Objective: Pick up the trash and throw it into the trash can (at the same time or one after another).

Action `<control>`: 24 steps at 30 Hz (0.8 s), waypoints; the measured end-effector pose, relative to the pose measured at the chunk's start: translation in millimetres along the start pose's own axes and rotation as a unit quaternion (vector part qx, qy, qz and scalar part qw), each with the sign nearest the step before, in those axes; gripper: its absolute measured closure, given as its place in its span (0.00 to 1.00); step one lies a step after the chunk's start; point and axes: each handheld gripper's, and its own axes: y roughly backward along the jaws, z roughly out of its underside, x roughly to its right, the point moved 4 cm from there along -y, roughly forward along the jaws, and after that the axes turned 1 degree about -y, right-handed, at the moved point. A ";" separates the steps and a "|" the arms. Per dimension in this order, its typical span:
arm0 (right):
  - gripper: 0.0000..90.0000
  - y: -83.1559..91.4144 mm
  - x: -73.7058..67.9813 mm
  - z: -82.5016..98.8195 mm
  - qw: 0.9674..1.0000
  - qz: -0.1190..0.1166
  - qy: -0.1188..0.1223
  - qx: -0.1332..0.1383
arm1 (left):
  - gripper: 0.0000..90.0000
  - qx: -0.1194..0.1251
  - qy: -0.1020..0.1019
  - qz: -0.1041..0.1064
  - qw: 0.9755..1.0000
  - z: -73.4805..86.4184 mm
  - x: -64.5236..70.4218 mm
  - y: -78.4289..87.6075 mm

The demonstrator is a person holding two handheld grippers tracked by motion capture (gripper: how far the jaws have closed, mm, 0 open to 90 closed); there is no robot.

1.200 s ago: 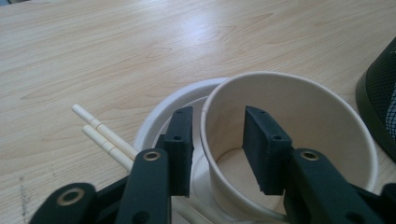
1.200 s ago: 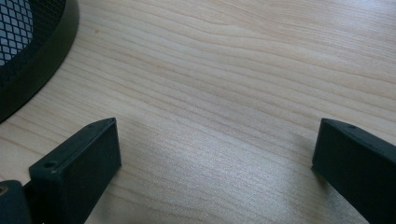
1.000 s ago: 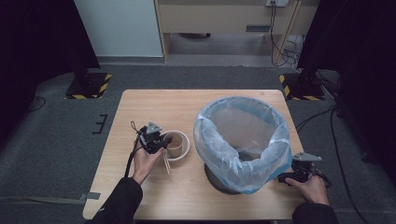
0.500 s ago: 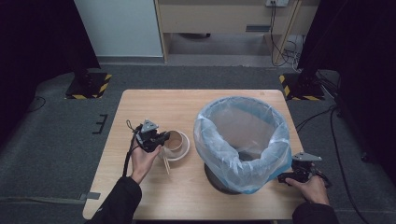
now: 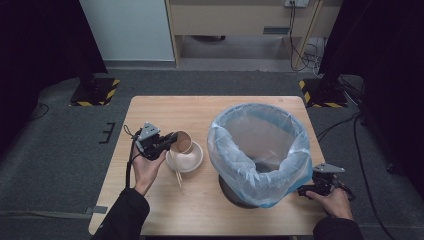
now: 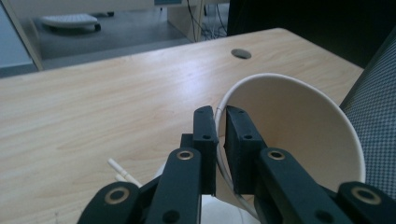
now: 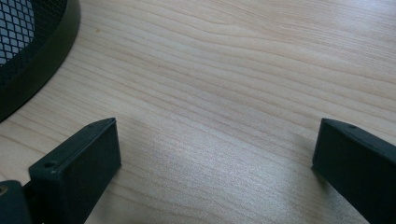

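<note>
Pale wood-grain surface (image 5: 160,112); black tongs (image 6: 217,140); cream paper cup (image 6: 299,126), brown inside seen from above; white bowl (image 5: 192,162); black mesh bin, pale-blue translucent liner (image 5: 240,165).

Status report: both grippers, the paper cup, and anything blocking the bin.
Left gripper shut on paper cup rim, cup tilted above bowl. Right gripper open, beside bin. Chopsticks on table; bin mouth unobstructed.
</note>
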 end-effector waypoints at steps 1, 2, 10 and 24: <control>0.01 0.0 0.0 0.0 1.000 0.000 0.000 0.000 | 0.92 0.005 -0.002 0.000 1.000 -2.1 0.2 2.2; 0.01 0.0 0.0 0.0 1.000 0.000 0.000 0.000 | 0.92 0.011 -0.004 0.000 1.000 -3.9 0.3 4.1; 0.01 0.0 0.0 0.0 1.000 0.000 0.000 0.000 | 0.92 0.044 0.001 0.001 0.999 -17.3 -0.8 20.2; 0.01 0.0 0.1 0.0 1.000 0.000 0.001 0.000 | 0.92 0.113 0.009 0.005 0.993 -45.5 -4.2 55.1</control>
